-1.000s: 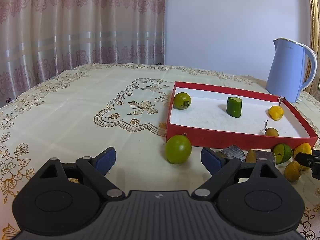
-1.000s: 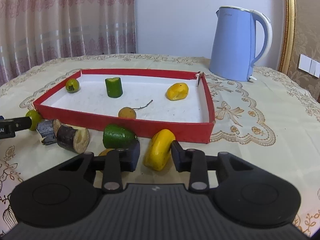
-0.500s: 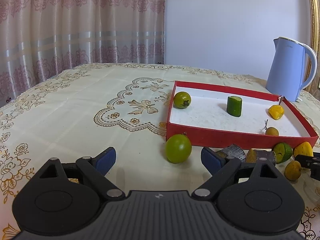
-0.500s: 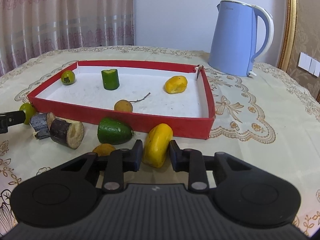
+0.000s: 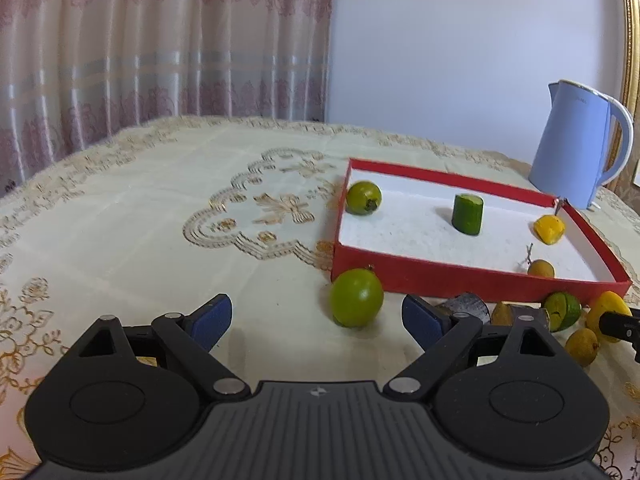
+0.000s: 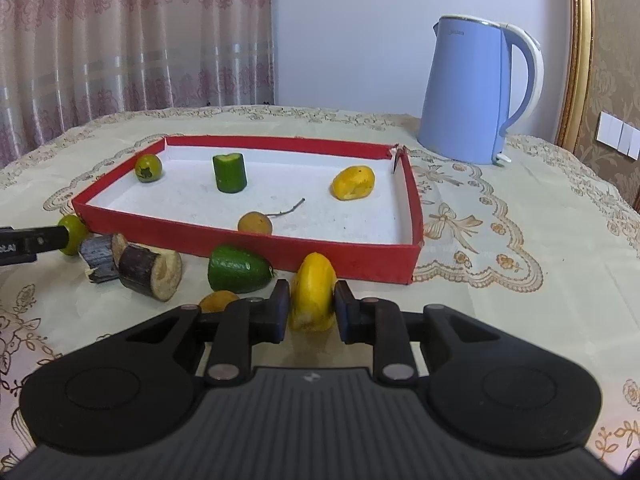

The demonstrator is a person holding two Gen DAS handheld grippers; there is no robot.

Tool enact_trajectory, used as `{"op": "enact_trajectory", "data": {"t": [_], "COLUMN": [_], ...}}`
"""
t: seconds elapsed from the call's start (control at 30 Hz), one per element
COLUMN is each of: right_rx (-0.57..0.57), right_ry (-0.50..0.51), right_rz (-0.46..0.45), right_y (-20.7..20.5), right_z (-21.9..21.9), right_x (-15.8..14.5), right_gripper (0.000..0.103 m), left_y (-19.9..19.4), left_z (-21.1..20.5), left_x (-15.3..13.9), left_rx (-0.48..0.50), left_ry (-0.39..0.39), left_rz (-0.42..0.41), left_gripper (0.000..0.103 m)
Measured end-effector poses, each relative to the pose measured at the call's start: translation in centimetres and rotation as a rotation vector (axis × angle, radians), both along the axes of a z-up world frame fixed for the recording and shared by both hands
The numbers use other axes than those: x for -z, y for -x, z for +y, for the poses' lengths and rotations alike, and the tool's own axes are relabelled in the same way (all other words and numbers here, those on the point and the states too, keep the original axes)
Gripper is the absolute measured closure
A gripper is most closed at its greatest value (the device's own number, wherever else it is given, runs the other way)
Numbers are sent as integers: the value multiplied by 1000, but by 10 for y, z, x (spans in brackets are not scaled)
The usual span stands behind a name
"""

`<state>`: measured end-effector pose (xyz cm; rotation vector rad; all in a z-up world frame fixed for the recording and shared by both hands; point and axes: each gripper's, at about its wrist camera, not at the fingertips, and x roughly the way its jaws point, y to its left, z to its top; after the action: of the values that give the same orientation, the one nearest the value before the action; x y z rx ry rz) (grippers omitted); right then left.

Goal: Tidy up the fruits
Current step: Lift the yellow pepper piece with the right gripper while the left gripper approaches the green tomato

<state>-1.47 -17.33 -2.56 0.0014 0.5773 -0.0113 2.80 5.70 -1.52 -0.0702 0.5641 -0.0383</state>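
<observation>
Up close, the right gripper (image 6: 310,306) has both pads pressed against a yellow fruit piece (image 6: 313,296) standing on the tablecloth (image 6: 520,280), just near of the red tray (image 6: 248,236) at its right end. Its jaws have just been closing; a second ago they stood apart with the piece loose between them. Only the right wrist view shows that grip. It also shows a green wedge (image 6: 238,269) left of the held piece, two dark cut stubs (image 6: 150,268) further left, and a small orange fruit (image 6: 218,300) half hidden behind the left finger. From the left wrist view the yellow piece is a sliver at the far right edge (image 5: 604,306), but the left gripper (image 5: 318,316) shows plainly: jaws wide, nothing between the pads, a round green fruit (image 5: 355,297) lying just beyond them against the tray's near wall. That gripper looks the same as a second ago. Inside the tray: a small green fruit (image 6: 148,168) far left, an upright green cylinder (image 6: 229,173), a yellow chunk (image 6: 354,183) far right, a stemmed brown fruit (image 6: 255,223) near the front wall. Blue kettle (image 6: 472,92) stands beyond the tray's right corner.
</observation>
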Motion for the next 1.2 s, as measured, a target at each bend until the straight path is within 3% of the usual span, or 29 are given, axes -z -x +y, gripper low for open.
{"op": "enact_trajectory", "data": {"t": [0.4,0.7,1.1,1.2], "right_rx": [-14,-20,-22,-38], "right_ry": [-20,-35,-72,-17], "right_rz": [-33,-34,47,65], "right_y": [6,7,-3,-7], "right_z": [-2,-4,-15,-9], "right_x": [-5,-4,9,13], "right_gripper": [81,81,75,74], "left_y": [-17,-18,-15,-15], "left_z": [-7,-16,-19,-17], "left_x": [-3,-6,-4,-4], "left_rx": [47,46,41,43], "left_ry": [-40,-113,-139,-129], "left_rz": [37,9,-8,-8], "left_gripper": [10,10,10,10]}}
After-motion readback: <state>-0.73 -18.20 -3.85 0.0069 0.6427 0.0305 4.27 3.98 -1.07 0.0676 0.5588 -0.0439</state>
